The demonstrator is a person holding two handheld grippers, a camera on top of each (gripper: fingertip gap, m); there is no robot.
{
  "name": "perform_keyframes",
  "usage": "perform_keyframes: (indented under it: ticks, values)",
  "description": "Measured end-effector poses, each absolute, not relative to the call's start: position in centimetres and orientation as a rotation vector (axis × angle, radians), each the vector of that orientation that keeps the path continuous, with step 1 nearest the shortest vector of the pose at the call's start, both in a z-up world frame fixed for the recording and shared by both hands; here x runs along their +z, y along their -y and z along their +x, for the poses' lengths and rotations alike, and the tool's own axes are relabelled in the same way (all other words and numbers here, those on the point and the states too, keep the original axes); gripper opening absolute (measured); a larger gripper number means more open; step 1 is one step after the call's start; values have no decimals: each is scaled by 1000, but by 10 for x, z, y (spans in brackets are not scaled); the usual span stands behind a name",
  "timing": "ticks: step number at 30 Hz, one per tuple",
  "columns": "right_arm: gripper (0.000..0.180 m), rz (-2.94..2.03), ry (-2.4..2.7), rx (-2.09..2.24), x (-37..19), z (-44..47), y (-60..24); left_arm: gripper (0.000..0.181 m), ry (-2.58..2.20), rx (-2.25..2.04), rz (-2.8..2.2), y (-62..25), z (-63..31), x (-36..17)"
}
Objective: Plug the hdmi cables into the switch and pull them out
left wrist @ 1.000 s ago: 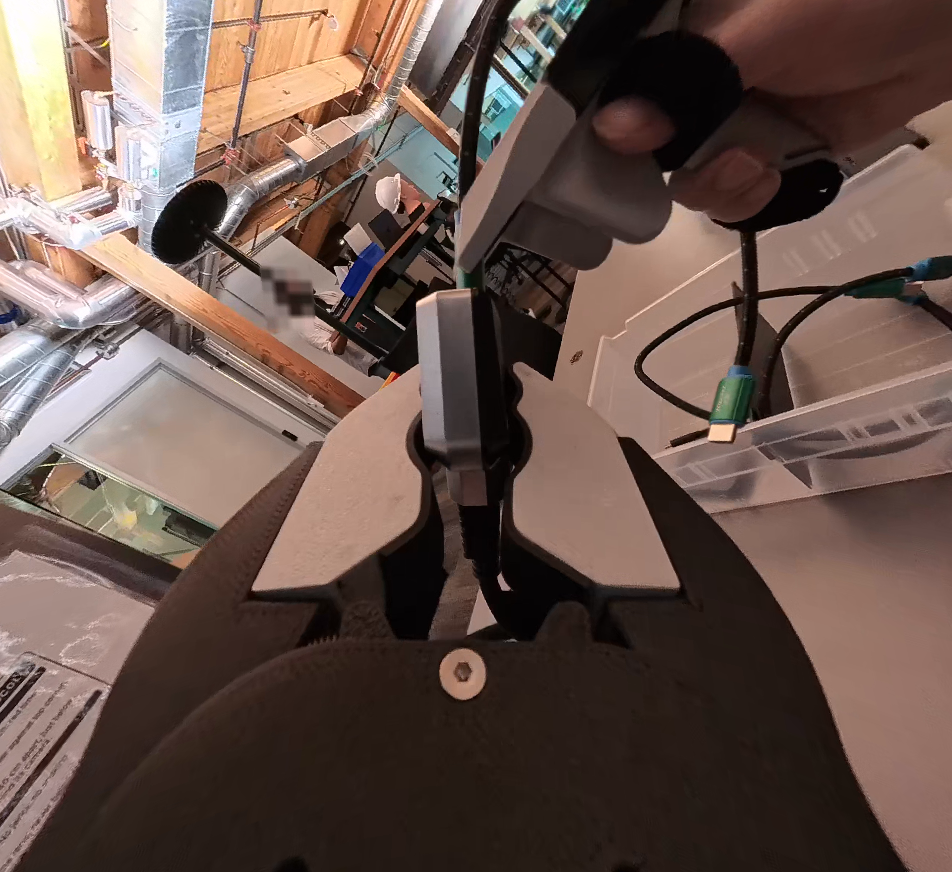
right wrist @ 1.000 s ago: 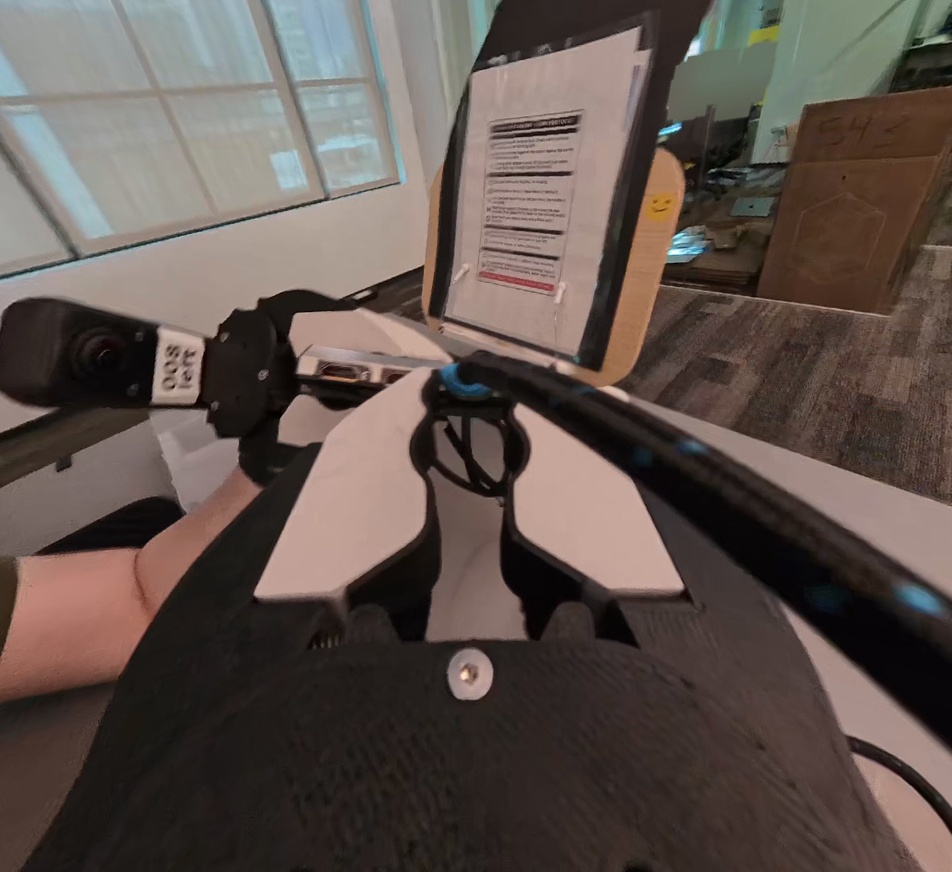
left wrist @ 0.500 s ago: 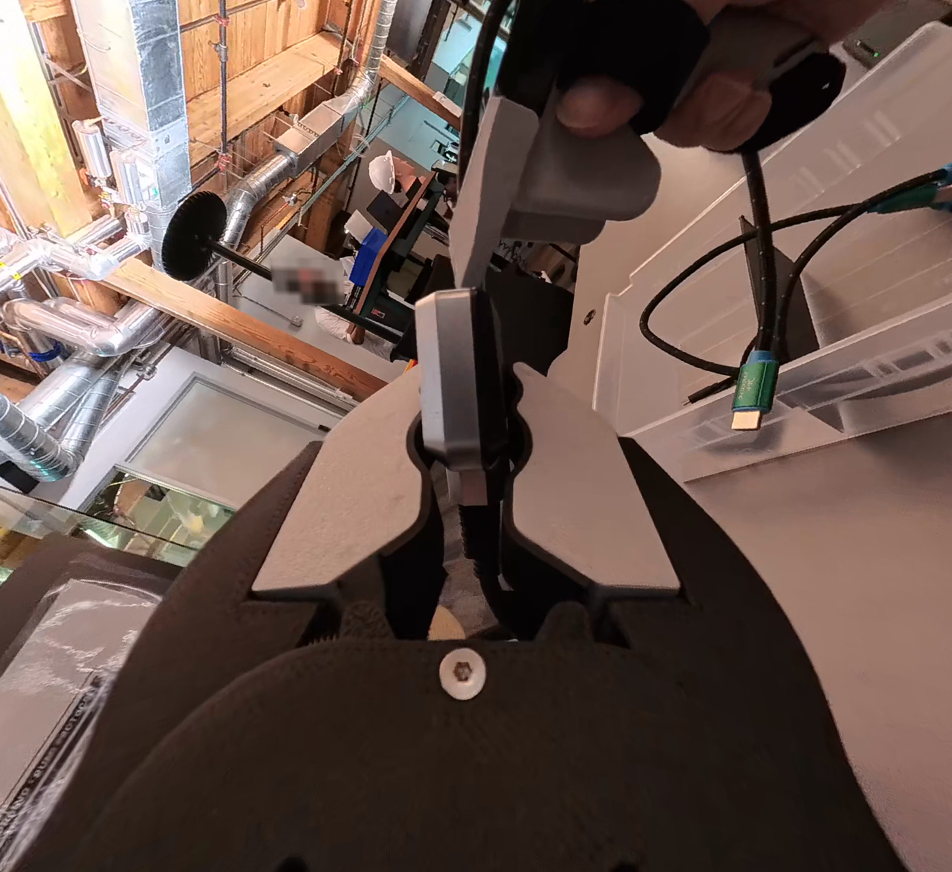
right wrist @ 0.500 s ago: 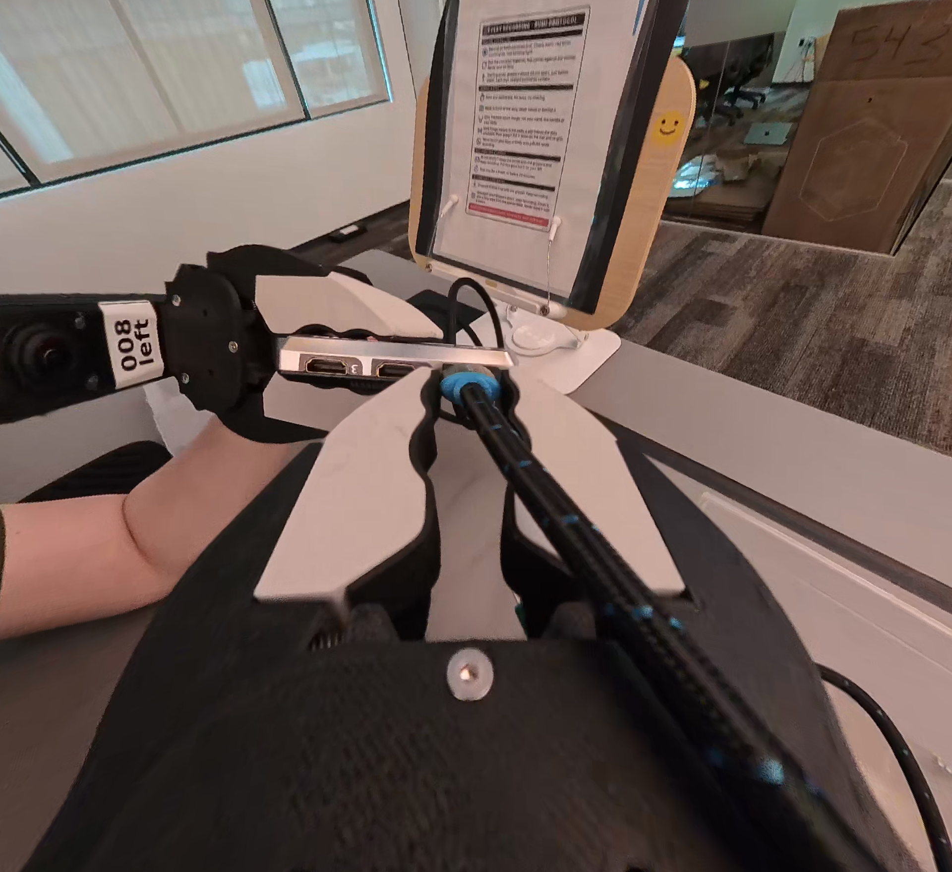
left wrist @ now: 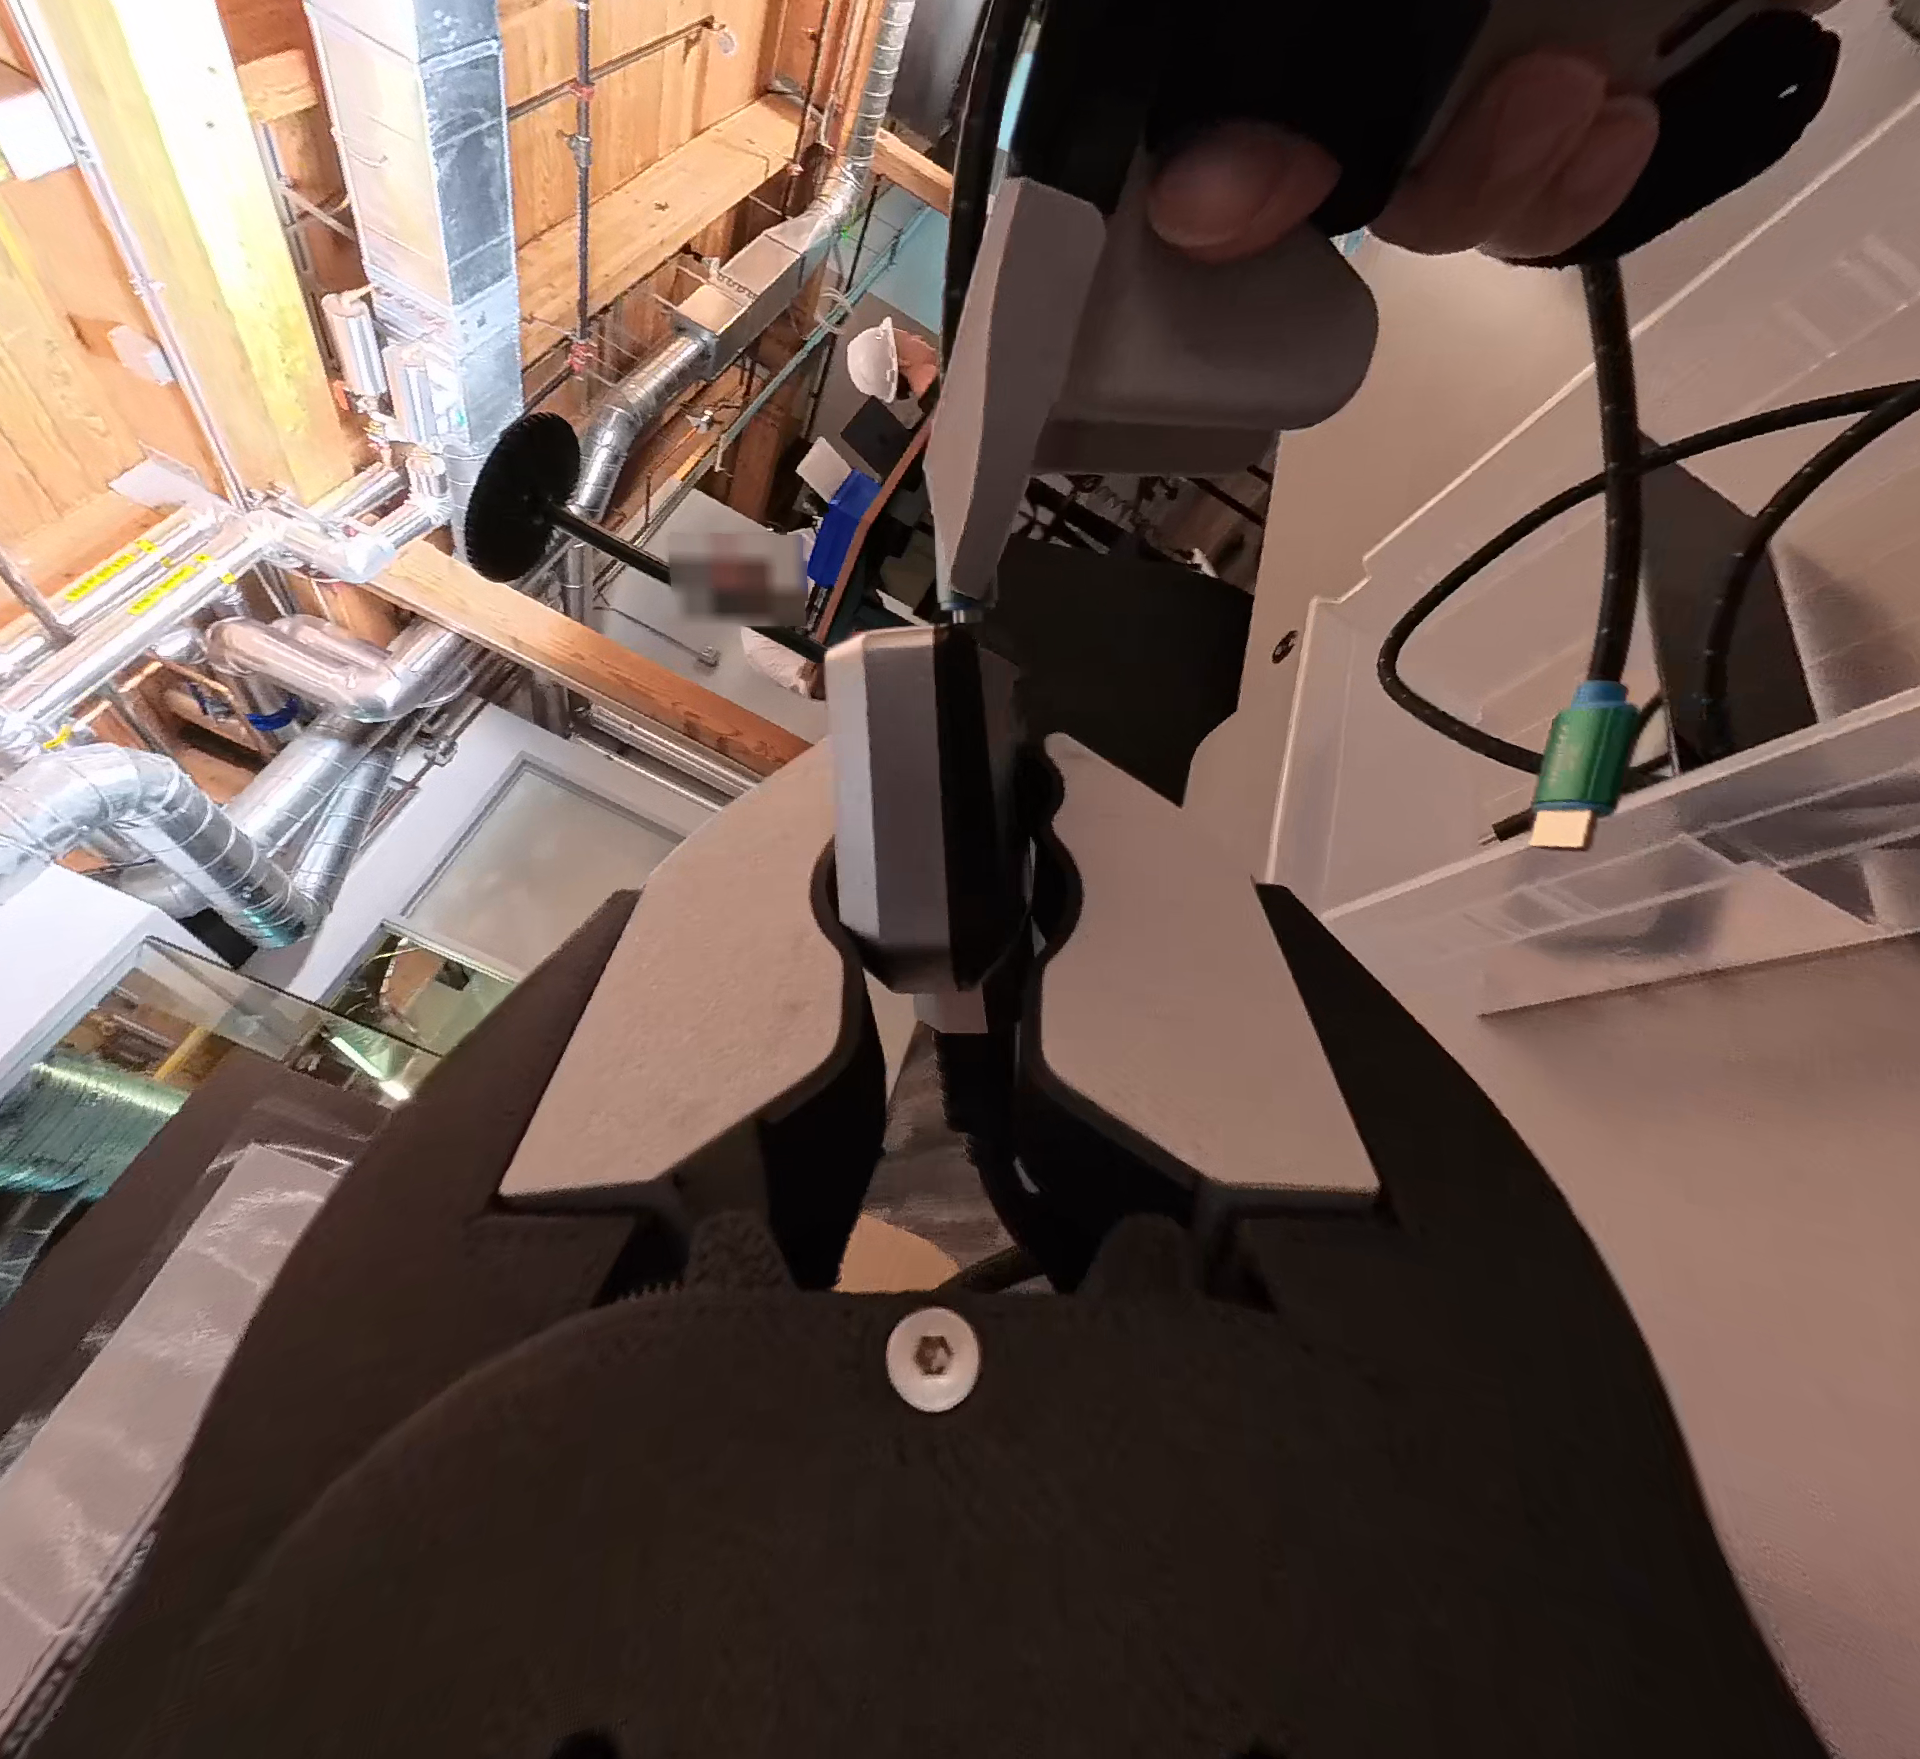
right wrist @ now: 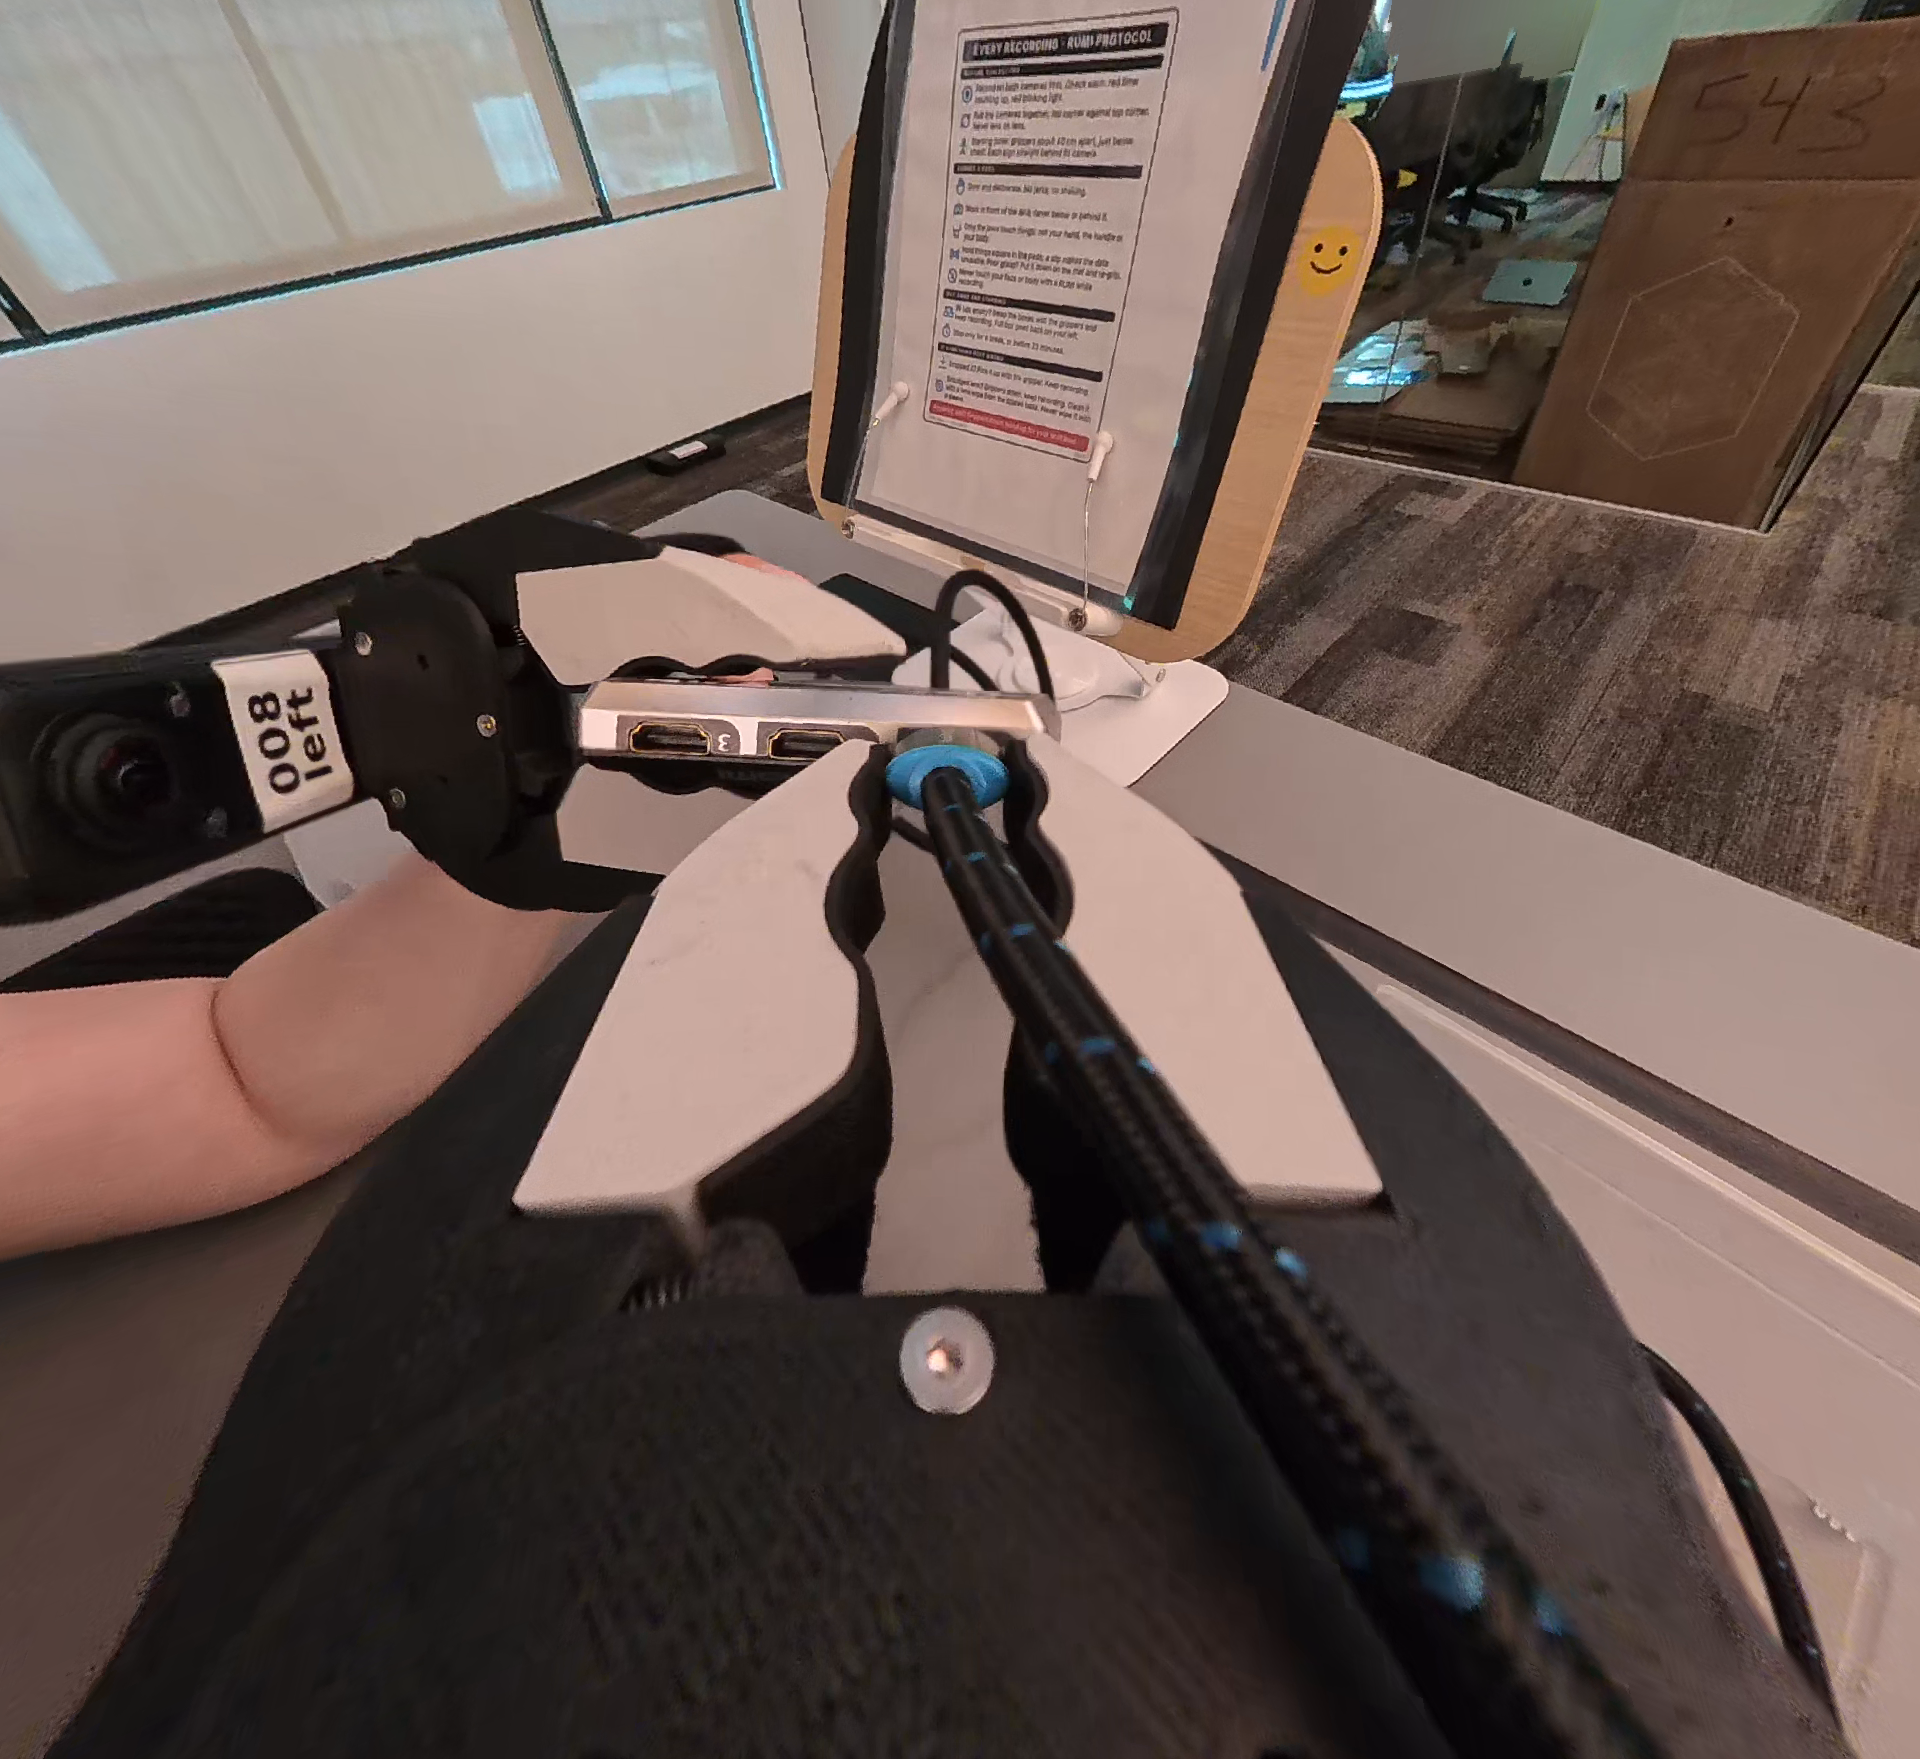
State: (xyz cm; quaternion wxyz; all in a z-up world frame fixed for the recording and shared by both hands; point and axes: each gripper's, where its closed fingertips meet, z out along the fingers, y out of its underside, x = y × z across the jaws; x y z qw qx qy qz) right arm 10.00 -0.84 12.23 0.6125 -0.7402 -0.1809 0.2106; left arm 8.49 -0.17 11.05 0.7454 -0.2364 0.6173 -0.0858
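Note:
My left gripper point(left wrist: 940, 862) is shut on the silver HDMI switch point(left wrist: 894, 795) and holds it in the air, edge-on. In the right wrist view the switch point(right wrist: 821, 717) lies flat, with two open ports facing me. My right gripper point(right wrist: 945, 779) is shut on the blue-collared HDMI plug point(right wrist: 940, 769) of a black braided cable point(right wrist: 1143, 1086). The plug's metal tip meets the switch's rightmost port. In the left wrist view the right gripper point(left wrist: 961, 566) comes down onto the switch's top end. A green-collared HDMI plug point(left wrist: 1579, 769) hangs loose over the clear bin.
A clear plastic bin point(left wrist: 1662, 836) with coiled black cables stands at the right in the left wrist view. A stand with a printed sheet point(right wrist: 1039, 255) is on the table behind the switch. A cardboard box point(right wrist: 1745, 275) is on the carpet beyond.
My right gripper has brought the blue plug forward and down to the switch's rightmost port. The left gripper has kept the switch held and turned it slightly.

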Motion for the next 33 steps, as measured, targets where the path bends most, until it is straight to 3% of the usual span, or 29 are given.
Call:
perform_keyframes:
  ticks: [33]
  values:
    - [22, -1577, 550, 385, 135, 102, 16, 22, -1291, -5, -498, 3, 85, 121]
